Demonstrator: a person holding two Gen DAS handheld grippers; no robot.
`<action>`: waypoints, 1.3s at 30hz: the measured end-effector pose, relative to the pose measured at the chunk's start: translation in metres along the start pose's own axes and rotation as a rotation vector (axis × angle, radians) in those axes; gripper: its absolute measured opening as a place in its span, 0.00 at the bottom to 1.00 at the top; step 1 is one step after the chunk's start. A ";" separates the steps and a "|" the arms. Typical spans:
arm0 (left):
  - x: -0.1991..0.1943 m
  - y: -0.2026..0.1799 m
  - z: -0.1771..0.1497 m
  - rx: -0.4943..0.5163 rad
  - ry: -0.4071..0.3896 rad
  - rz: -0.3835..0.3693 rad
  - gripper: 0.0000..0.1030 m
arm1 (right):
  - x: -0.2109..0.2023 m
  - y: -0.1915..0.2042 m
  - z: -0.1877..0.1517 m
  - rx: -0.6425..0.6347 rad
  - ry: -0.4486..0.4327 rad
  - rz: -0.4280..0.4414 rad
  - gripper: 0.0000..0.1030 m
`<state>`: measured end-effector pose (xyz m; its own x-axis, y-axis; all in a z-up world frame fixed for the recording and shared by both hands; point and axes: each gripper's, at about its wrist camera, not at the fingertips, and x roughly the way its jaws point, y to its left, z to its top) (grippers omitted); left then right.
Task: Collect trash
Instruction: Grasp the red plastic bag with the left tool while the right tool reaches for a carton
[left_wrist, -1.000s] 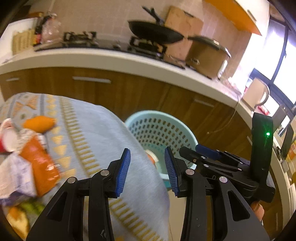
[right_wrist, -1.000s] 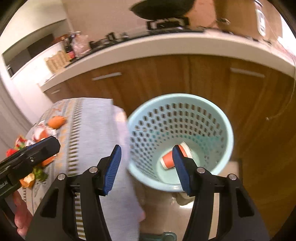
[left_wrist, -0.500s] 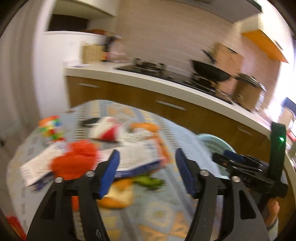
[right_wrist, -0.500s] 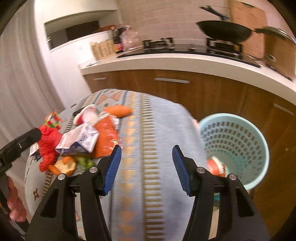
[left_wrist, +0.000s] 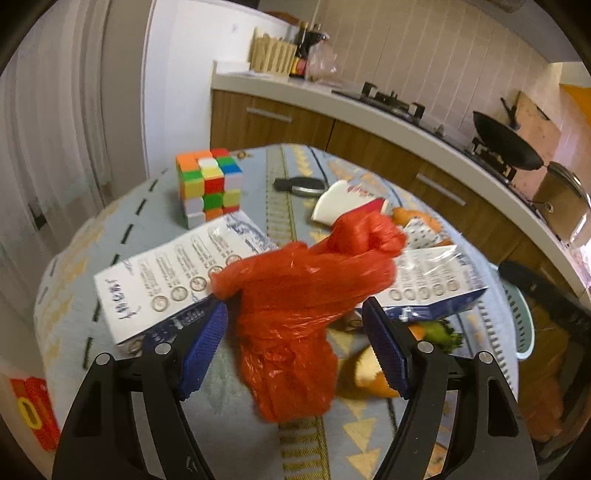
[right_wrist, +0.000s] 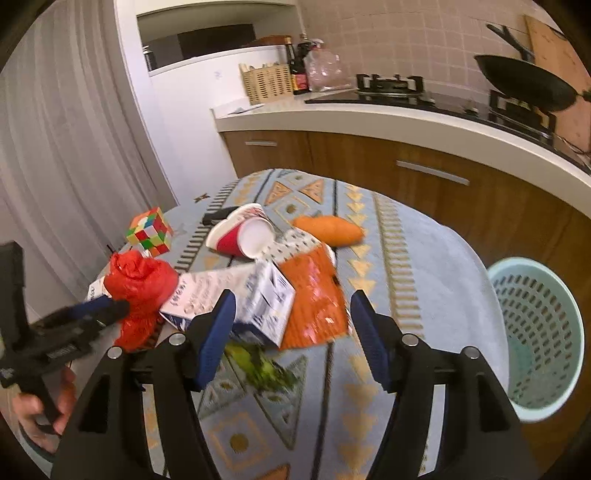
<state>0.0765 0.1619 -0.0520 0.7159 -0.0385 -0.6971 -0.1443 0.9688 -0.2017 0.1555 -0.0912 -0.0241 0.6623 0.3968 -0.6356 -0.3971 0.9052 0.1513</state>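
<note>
A crumpled red plastic bag (left_wrist: 306, 295) lies on the patterned tablecloth, between the jaws of my left gripper (left_wrist: 295, 347). The jaws are opening and the pads do not press on the bag. Under it lies a flattened white-and-blue carton (left_wrist: 159, 280). My right gripper (right_wrist: 293, 332) hovers over the carton (right_wrist: 236, 291) and an orange wrapper (right_wrist: 314, 295); its jaws are opening too, with nothing gripped. Beyond lie a red-and-white paper cup (right_wrist: 243, 236) on its side and an orange peel-like piece (right_wrist: 328, 229). Green scraps (right_wrist: 258, 362) lie near the right fingers.
A light blue perforated basket (right_wrist: 535, 332) stands on the floor at the table's right. A colour cube (left_wrist: 208, 184) and a small black object (left_wrist: 299, 184) sit at the far side of the table (right_wrist: 406, 258). Wooden cabinets and a counter with a stove run behind.
Both views have swung from the basket over to the litter on the table. Both grippers' jaws stand wider than before. The red bag now lies between the left jaws.
</note>
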 end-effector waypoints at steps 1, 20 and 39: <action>0.005 0.000 0.000 0.002 0.002 0.002 0.71 | 0.003 0.001 0.002 -0.003 -0.001 0.004 0.60; 0.016 0.002 -0.011 0.004 -0.072 -0.068 0.32 | 0.039 0.027 -0.001 -0.103 0.129 0.103 0.53; -0.002 0.010 -0.015 -0.060 -0.177 -0.082 0.32 | 0.053 0.011 0.010 -0.011 0.206 0.204 0.54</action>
<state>0.0629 0.1680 -0.0630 0.8350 -0.0676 -0.5461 -0.1176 0.9476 -0.2971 0.1925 -0.0592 -0.0490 0.4251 0.5305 -0.7334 -0.5168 0.8074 0.2845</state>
